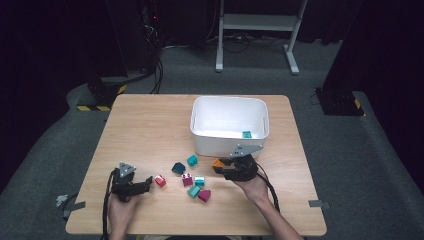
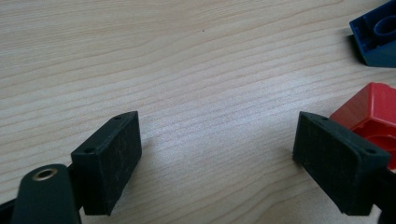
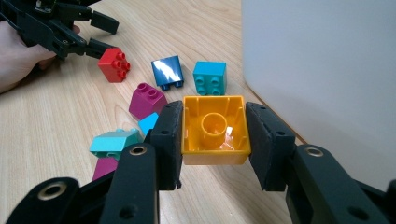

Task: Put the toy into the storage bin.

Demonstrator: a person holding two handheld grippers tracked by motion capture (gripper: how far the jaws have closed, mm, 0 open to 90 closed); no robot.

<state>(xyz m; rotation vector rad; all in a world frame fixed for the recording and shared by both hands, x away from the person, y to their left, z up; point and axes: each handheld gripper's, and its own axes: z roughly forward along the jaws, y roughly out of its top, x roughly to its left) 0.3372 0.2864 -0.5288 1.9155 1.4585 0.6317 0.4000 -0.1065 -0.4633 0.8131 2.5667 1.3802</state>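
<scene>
Left gripper (image 1: pixel 146 183) rests on the table (image 1: pixel 145 125) at near left, jaws wide with nothing between, the red block (image 1: pixel 160 180) just beside it. Right gripper (image 1: pixel 223 168) grips the orange block (image 3: pixel 215 129), both pads pressing its sides, just before the white bin's (image 1: pixel 227 142) near wall.

A research lab, by the look of it: a lone wooden worktop (image 1: pixel 150 125) on grey carpet (image 1: pixel 180 80), ringed by dark curtains, with bundled cables (image 1: pixel 157 60), a white equipment stand (image 1: pixel 257 30) and yellow-black hazard-taped bases (image 1: pixel 97 97), apparently camera supports, dimly visible beyond.
</scene>
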